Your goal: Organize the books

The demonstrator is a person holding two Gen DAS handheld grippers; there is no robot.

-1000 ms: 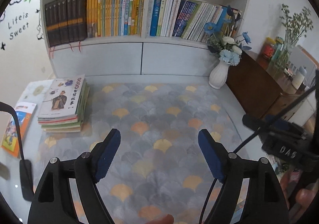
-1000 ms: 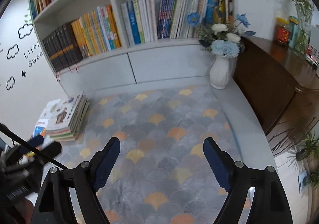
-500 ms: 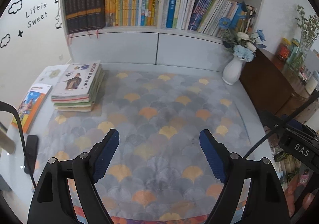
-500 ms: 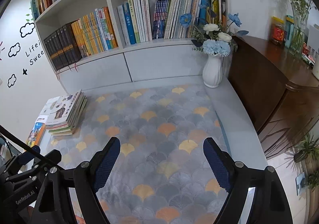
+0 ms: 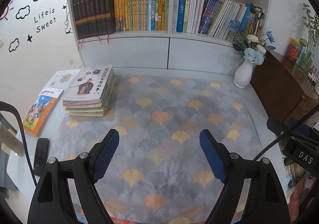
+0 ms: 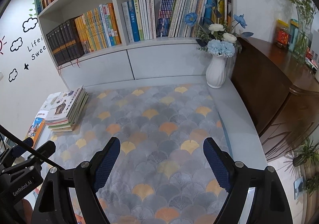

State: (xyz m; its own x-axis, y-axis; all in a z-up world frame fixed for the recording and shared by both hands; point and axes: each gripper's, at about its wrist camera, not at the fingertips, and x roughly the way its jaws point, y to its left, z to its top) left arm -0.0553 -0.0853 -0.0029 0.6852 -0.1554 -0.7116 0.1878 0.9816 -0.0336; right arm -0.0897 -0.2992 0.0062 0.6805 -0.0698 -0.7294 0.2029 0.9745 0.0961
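I hold my left gripper [image 5: 159, 153] and right gripper [image 6: 161, 161] spread wide and empty above the grey-and-orange fan-patterned mat [image 5: 169, 124], presumably poised for access. The stack of thin paperback books [image 5: 90, 92] lies flat at the mat's far-left corner, an orange-covered picture book [image 5: 42, 109] just beside it near the worktop's left edge; the mat between offers clear room.

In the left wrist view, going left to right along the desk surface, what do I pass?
Orange-edged book → stack of books → patterned mat → white vase of flowers → dark wooden cabinet.
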